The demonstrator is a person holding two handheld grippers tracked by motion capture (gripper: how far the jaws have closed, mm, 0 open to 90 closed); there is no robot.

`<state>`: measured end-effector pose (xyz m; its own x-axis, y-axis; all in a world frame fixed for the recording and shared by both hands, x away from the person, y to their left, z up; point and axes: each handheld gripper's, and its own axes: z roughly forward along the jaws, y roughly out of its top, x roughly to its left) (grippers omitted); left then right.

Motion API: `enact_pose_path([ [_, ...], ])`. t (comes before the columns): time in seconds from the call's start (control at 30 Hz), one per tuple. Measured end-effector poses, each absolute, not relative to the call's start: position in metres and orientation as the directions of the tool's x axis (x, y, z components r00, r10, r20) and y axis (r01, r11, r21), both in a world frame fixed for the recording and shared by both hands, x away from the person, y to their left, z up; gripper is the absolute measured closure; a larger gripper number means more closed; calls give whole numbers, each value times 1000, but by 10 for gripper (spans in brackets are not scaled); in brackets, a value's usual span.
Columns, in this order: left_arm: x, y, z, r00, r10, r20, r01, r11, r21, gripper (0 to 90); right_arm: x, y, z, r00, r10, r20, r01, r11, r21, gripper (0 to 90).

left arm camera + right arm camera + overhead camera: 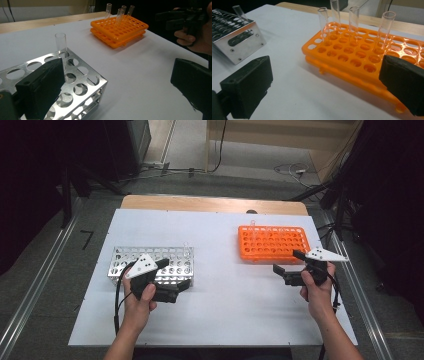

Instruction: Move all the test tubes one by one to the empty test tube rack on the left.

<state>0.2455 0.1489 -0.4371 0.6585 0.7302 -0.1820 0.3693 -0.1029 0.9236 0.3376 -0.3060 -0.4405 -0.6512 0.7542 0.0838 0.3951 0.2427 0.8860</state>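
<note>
four glass tubes (323,22) upright toward the far left corner of the orange rack (352,53) on the right; one more tube (60,43) alone in the far right corner of the metal rack (125,257) on the left. left gripper (175,274) over the near right end of the metal rack, jaws wide, nothing between them. right gripper (289,261) just near of the orange rack, jaws likewise wide and empty.

likely trouble from here: clipping a neighbouring tube while reaching for one, given how close together the four stand; squeezing clear glass too high or off-centre and letting it slip or tilt; dragging the light orange rack across the sheet if a tube binds in its hole on the way up; knocking the lone tube with a stray left jaw; missing a hole in the metal rack and dropping glass onto the table.

white sheet (225,290) smooth and bare around both racks, over a wooden table (210,203) showing at the far edge. grey floor (45,270) all round, metal rails (30,295) at either side, loose cables (295,170) at the far right, dark equipment in the far corners.
</note>
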Motion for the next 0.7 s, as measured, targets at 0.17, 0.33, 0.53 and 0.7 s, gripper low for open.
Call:
enact_pose_path([
  [0.17, 246, 149, -440, 659, 731, -175, 363, -105, 926, 0, 356, -302, -438, -628, 772, 95, 413, 227, 882, 0],
  [0.33, 248, 149, -441, 646, 746, -165, 357, -104, 928, 0, 381, -299, -435, -554, 825, 114, 451, 182, 874, 50],
  [0.53, 250, 151, -444, 636, 751, -177, 362, -88, 928, 0, 406, -295, -439, -474, 873, 119, 497, 154, 854, 236],
  [0.7, 250, 152, -444, 635, 751, -182, 364, -83, 928, 0, 417, -292, -447, -409, 909, 82, 526, 161, 835, 341],
])
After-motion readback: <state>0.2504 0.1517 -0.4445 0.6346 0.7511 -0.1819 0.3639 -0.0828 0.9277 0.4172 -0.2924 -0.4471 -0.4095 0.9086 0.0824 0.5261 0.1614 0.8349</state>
